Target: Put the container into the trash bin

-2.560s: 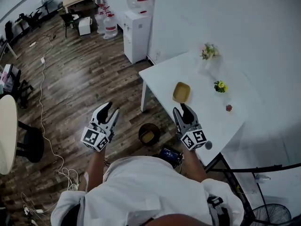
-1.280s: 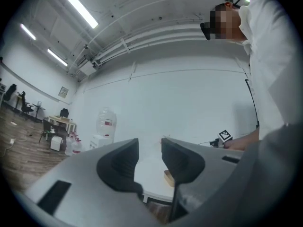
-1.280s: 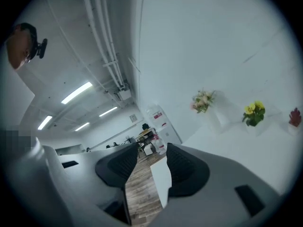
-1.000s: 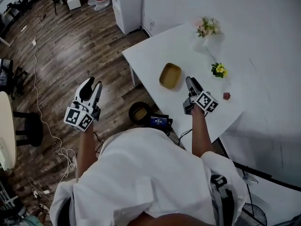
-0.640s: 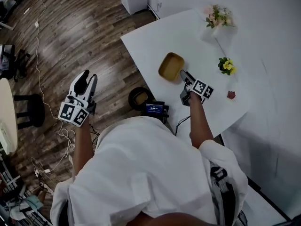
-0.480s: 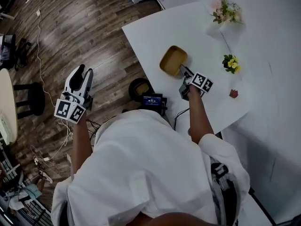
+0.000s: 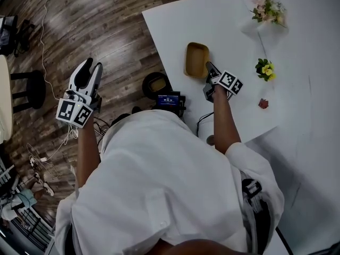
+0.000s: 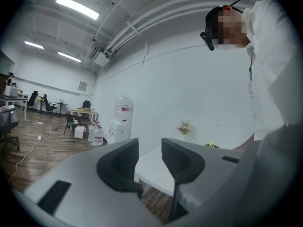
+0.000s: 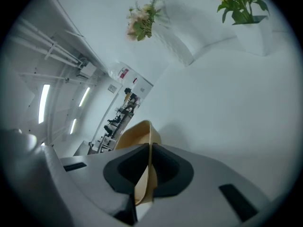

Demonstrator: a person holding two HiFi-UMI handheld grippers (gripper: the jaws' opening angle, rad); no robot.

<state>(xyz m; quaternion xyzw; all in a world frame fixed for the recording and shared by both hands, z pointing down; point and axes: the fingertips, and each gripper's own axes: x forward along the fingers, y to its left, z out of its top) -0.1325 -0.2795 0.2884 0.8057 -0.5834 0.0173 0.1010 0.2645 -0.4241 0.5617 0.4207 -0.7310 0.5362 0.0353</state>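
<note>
While the tan container [image 7: 195, 59] lay on the white surface [image 7: 175, 20] close to the edge facing the person, its thin wall on the person's side stood between the jaws of the right hand-held gripper [image 7: 210, 69]. Those jaws were clenched on that wall, one pad inside the container and one outside. A dark round trash bin [image 7: 155, 83] stood on the wooden floor [image 7: 106, 25] just beside the surface's edge. Well apart, over the floor, the left hand-held gripper [image 7: 90, 67] hung with its jaws spread and nothing between them.
</note>
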